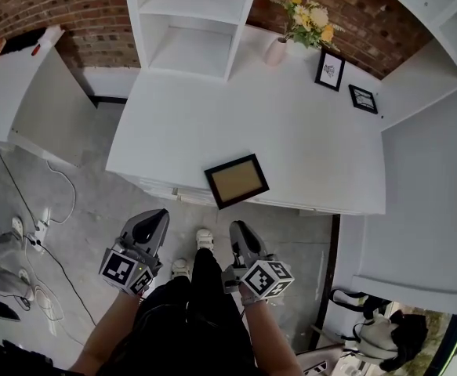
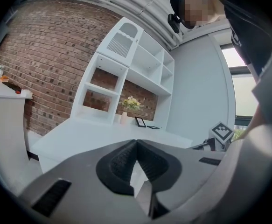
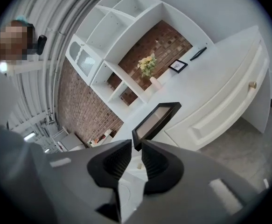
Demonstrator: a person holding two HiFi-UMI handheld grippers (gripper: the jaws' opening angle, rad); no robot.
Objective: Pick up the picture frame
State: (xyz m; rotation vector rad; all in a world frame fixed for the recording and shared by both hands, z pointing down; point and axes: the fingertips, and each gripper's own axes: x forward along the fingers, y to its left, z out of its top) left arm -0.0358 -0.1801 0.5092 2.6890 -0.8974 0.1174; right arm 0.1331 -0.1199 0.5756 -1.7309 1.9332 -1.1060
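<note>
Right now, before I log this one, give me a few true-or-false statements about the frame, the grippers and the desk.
The picture frame lies flat near the desk's front edge. True.
The right gripper is clamped on the frame. False: its jaws stand slightly apart, empty, short of the frame.
The left gripper's jaws are together, empty. True.
The vase holds red flowers. False: its flowers are yellow.
</note>
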